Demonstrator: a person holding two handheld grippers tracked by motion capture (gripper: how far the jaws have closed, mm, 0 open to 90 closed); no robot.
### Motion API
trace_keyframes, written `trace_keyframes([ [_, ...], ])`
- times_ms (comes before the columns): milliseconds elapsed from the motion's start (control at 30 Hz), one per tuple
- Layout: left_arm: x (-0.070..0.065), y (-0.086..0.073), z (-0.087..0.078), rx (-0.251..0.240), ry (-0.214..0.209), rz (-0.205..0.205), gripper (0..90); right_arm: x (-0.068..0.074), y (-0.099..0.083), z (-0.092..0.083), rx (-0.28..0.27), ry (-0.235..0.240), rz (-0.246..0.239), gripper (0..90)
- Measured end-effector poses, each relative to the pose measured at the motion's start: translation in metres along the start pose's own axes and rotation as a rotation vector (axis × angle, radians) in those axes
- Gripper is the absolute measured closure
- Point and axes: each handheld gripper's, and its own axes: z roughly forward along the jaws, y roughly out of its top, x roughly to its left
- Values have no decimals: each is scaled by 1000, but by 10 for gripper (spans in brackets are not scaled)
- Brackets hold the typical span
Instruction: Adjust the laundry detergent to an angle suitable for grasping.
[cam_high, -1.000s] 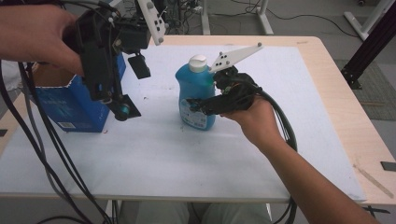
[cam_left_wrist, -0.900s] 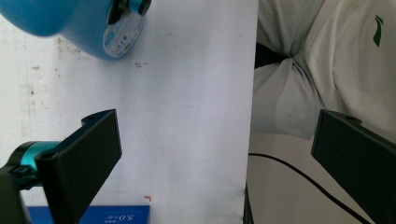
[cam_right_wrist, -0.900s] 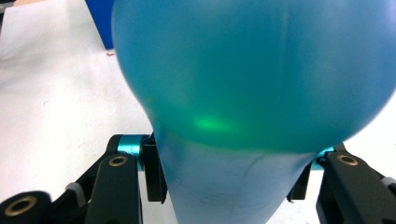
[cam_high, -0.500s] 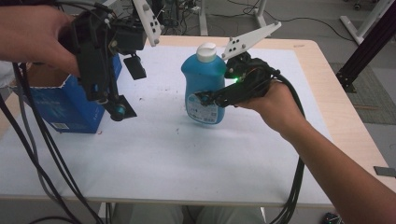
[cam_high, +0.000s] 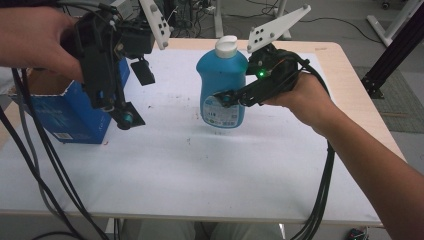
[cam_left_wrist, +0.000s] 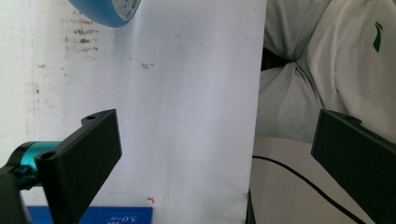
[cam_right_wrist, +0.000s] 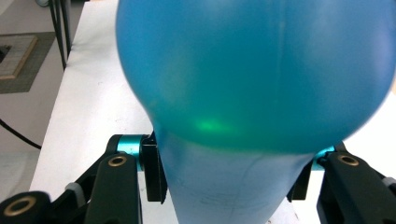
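A light wooden table (cam_high: 350, 85) carries a white sheet (cam_high: 200, 175), smudged with small dark marks, and on the sheet's left part a blue cardboard box (cam_high: 65, 117) stands with its top flaps open.

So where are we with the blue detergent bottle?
Done: the right gripper is clamped on the blue plastic bottle with the white cap, which hangs clear of the white table. In hand: carrying it. Left: setting it down, perhaps in the blue cardboard box; the left gripper waits open.

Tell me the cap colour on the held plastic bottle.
White cap on the blue plastic bottle; high view.
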Motion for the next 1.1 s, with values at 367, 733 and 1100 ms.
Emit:
trace_keyframes([
  [367, 4, 1, 0, 3, 4, -2, 17, -13, 7, 0, -3, 57, -38, 454],
  [733, 8, -2, 2, 4, 5, -18, 17, -25, -1, 13, -10, 112, -52, 455],
  [1100, 11, -4, 4, 8, 4, -38, 17, -30, -6, 28, -5, 142, -76, 455],
])
